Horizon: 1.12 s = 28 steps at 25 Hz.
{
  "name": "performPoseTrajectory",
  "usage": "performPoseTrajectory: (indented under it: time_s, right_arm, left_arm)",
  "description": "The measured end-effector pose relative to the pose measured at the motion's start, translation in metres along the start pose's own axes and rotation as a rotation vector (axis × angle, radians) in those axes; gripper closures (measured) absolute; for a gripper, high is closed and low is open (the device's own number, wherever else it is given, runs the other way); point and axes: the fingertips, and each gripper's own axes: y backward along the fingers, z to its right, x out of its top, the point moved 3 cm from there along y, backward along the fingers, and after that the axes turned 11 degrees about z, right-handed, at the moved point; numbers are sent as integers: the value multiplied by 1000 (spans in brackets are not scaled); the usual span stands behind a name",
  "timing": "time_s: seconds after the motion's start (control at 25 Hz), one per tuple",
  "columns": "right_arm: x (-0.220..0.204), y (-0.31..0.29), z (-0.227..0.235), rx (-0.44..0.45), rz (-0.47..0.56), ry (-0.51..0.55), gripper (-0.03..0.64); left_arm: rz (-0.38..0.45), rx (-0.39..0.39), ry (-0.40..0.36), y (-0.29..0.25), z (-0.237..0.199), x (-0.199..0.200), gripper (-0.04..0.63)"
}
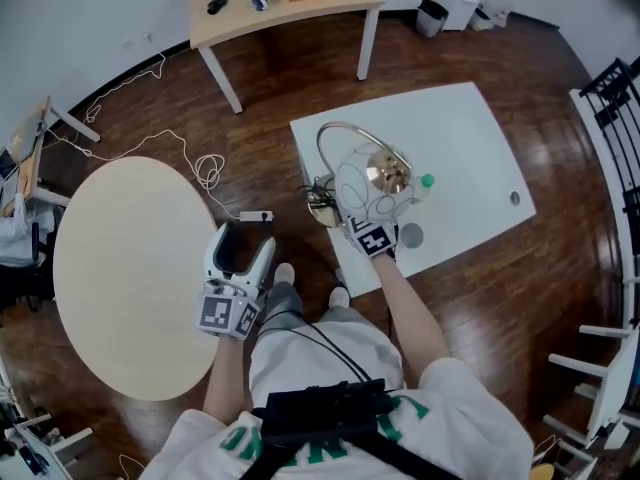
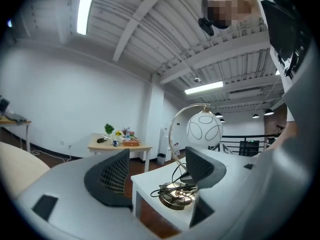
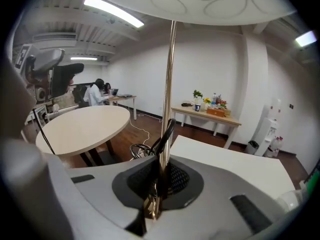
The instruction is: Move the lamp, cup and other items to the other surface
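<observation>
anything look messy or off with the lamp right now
Yes: on the lamp, the black cord sits in a loose tangle heaped on the gold base, near the white table's corner, with loops spilling past the base's edge. Nothing else stands out.

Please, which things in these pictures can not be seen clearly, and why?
Right gripper view: the base of the lamp is hidden behind the right gripper; the top edge cuts off the shade.
Head view: the shade covers that gripper's jaws; the small grey thing on the white table is too small to name.
Left gripper view: things on the desk are too small.
</observation>
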Motion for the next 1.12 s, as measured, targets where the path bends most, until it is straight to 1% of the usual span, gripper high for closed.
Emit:
performPoseTrajectory:
  time_s: [0.12,0.24,0.36,0.44,0.64,0.76,0.88,1.0,1.12]
  right_arm:
    - [10,13,-26,89,2,65,594]
    - [22,19,-56,173,14,125,594]
    - [30,17,-97,253,34,175,594]
    - [36,12,-131,314,40,180,594]
    - [52,-17,-219,445,64,179,594]
    - [65,-38,-276,516,73,182,594]
    - [83,-62,-344,596,81,213,594]
    - [100,-87,-412,671,100,242,594]
    - [112,-111,-483,737,126,269,594]
  left_arm:
    - [2,102,0,29,4,2,256]
    - [11,186,-3,58,4,5,256]
    - [29,271,-4,93,-2,4,256]
    - [38,324,-5,120,-13,4,256]
    - [54,440,-21,189,-54,10,256]
    - [57,498,-40,232,-77,23,256]
    - [66,571,-55,281,-103,43,256]
    - [55,638,-97,338,-137,43,256]
    - [62,699,-120,389,-166,49,256]
